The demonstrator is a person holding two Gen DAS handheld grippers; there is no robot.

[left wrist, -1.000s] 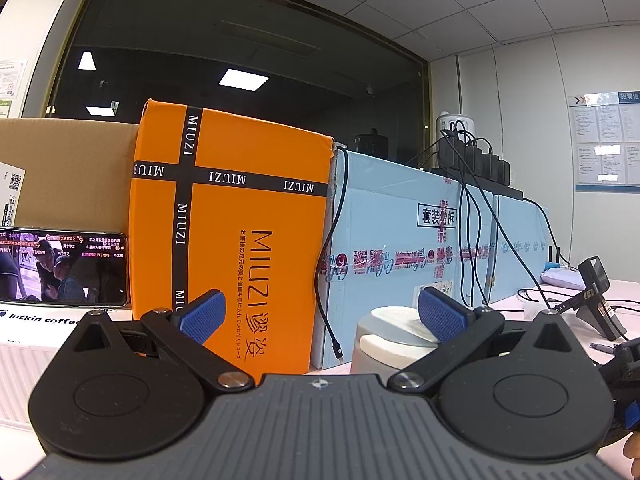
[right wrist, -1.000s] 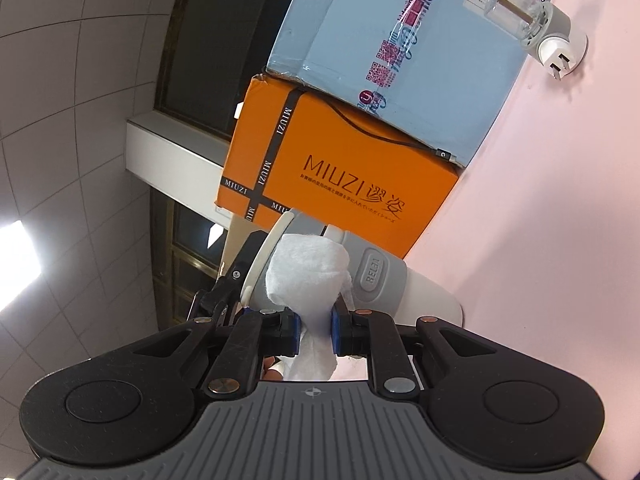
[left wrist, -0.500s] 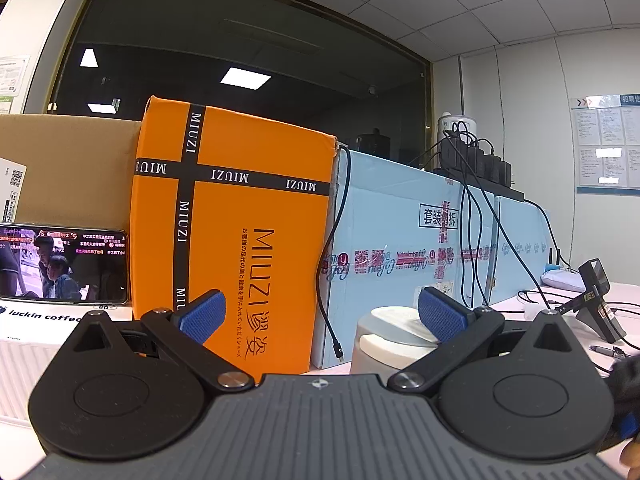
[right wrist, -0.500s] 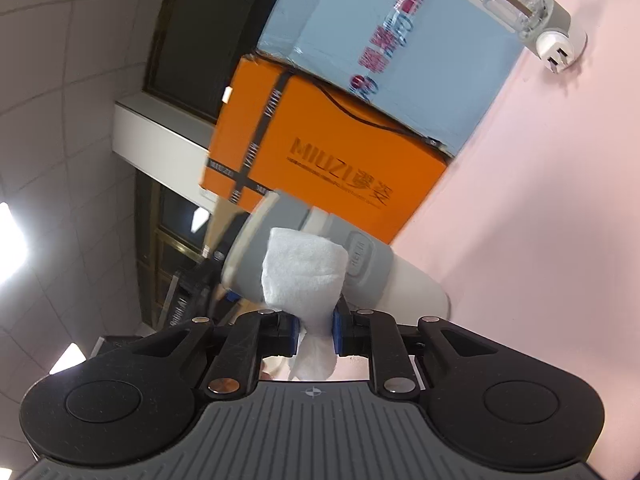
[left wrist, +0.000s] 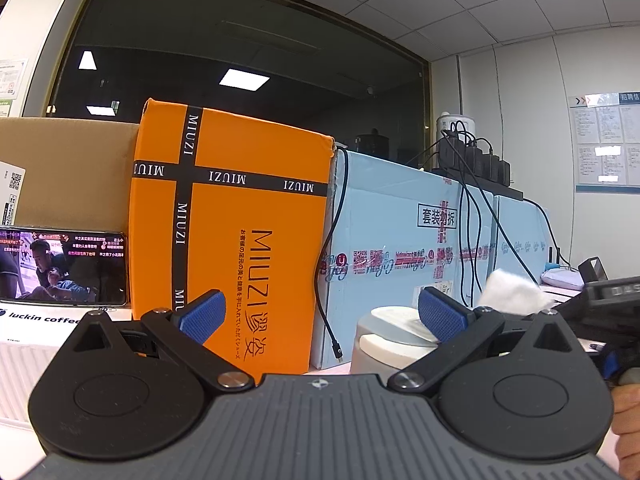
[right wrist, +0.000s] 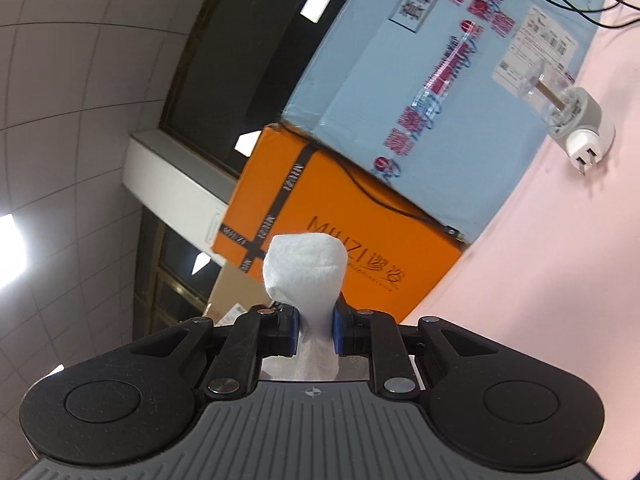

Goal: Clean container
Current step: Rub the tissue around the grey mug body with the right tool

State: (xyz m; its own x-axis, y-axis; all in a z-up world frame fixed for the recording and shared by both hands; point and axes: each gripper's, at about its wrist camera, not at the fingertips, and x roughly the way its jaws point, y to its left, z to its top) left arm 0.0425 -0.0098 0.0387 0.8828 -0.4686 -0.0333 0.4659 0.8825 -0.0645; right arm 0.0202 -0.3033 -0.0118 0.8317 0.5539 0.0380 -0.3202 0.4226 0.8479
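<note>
A grey container with a white lid (left wrist: 380, 328) stands on the table just beyond my left gripper's right finger. My left gripper (left wrist: 322, 316) is wide open and its blue pads (left wrist: 202, 316) touch nothing. My right gripper (right wrist: 316, 328) is shut on a white tissue wad (right wrist: 306, 272) that sticks out past its fingertips. In the left wrist view the same tissue wad (left wrist: 516, 298) shows at the right, above and to the right of the container, with the right gripper (left wrist: 600, 300) behind it. The container is out of sight in the right wrist view.
An orange MIUZI box (left wrist: 232, 240) and a light blue carton (left wrist: 400, 240) with cables and chargers on top stand close behind. A phone (left wrist: 64, 268) plays a video at left. A white plug-like part (right wrist: 576, 120) lies on the pink table (right wrist: 540, 280). A hand (left wrist: 628, 420) shows at lower right.
My right gripper has swung away with the tissue wad, and the container has dropped out of its view. The wad now shows at the right of the left wrist view. The left gripper has kept still.
</note>
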